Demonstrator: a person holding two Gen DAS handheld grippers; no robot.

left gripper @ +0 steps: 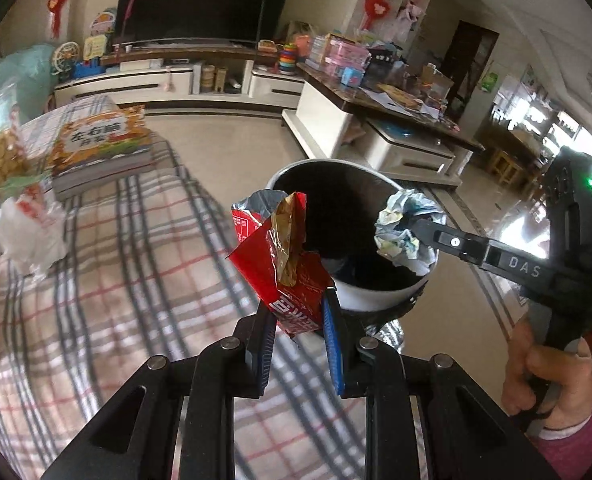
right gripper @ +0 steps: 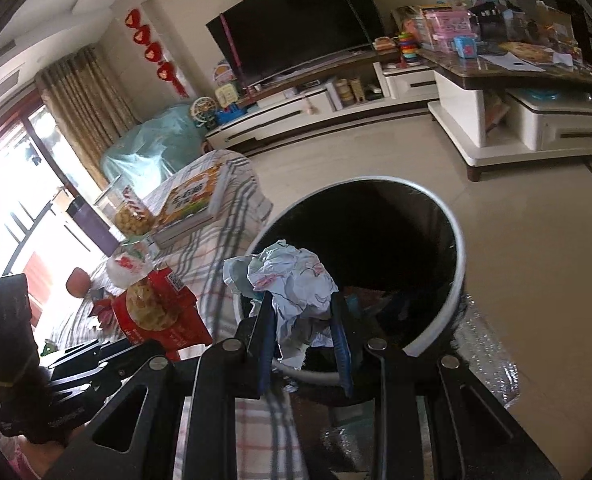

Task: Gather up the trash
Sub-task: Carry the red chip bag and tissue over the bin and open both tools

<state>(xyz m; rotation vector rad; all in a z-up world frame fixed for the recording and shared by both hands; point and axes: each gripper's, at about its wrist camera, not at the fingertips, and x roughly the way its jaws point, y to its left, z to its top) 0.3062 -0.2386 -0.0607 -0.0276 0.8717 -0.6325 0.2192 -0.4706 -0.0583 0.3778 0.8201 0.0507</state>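
Observation:
My left gripper (left gripper: 298, 300) is shut on a red snack wrapper (left gripper: 285, 264) with a gold inner flap, held at the near left rim of a round trash bin (left gripper: 380, 294). The bin is white outside and dark inside. My right gripper (right gripper: 302, 300) is shut on a crumpled ball of pale printed paper (right gripper: 291, 280), which hangs over the near rim of the same trash bin (right gripper: 458, 280). In the left wrist view that paper ball (left gripper: 406, 234) sits over the bin's right rim, pinched by the right gripper (left gripper: 414, 228). The red wrapper (right gripper: 159, 312) shows at the left of the right wrist view.
A plaid cloth (left gripper: 115, 260) covers the table beside the bin, carrying a boxed book (left gripper: 103, 144), a bag of round snacks (left gripper: 1, 152) and a white plastic bag (left gripper: 31, 232). A hand (left gripper: 544, 380) grips the right tool. A TV stand (left gripper: 175, 80) and cluttered coffee table (left gripper: 376, 96) stand behind.

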